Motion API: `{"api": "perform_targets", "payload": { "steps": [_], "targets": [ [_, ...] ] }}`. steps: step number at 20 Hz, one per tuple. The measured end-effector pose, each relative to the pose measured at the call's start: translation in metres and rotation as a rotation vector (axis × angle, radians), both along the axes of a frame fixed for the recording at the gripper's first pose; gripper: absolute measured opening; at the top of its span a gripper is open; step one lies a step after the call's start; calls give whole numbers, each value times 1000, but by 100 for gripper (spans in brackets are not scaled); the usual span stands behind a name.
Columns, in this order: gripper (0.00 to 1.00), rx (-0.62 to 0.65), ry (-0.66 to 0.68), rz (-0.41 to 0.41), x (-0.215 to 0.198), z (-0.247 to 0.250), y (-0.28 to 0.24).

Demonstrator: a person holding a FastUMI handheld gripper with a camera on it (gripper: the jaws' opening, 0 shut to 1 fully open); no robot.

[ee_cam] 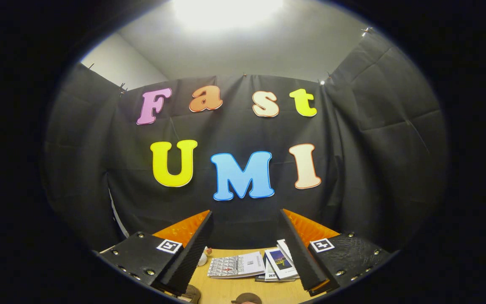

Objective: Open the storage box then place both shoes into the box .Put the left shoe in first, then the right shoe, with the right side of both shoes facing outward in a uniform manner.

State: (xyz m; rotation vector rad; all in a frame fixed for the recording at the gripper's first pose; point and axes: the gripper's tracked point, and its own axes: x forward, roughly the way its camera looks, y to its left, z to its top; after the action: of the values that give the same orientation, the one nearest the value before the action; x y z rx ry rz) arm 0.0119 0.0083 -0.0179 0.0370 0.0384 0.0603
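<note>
Shoes, maybe? Two brown rounded shapes poke up at the near edge of the table (pixel 226 289), one (pixel 190 293) tucked right beside the base of one finger and the other (pixel 246 299) under the middle of the gap between the fingers. Both are cut off so low that I honestly can't tell what they are. The gripper (pixel 246 212) is spread wide with nothing between its ribbed black pads (pixel 192 249), and it's tilted up so the fingertips sit against the black cloth wall (pixel 373 147) rather than over the tabletop. Each finger has orange backing and a little square marker (pixel 169 245) on its body. Down in the gap you get a strip of light wooden table. A booklet (pixel 236 266) lies flat on it and a small fanned stack of more booklets (pixel 279 264) is just beside that, its edge slipping behind the other finger. A small white object (pixel 203 258) sits close to the first finger's pad, too tiny to make out. The table's far edge runs straight into the cloth wall, and the wall's side panels fold in on both sides. Up top there's a pale ceiling with a bright light (pixel 226 10).
</note>
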Motion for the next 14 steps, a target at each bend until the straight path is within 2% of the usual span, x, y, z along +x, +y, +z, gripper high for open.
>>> {"api": "perform_targets", "payload": {
  "steps": [7,14],
  "targets": [
    [95,59,86,106,4,-43,40],
    [95,165,277,268,-3,-113,103]
  ]
}}
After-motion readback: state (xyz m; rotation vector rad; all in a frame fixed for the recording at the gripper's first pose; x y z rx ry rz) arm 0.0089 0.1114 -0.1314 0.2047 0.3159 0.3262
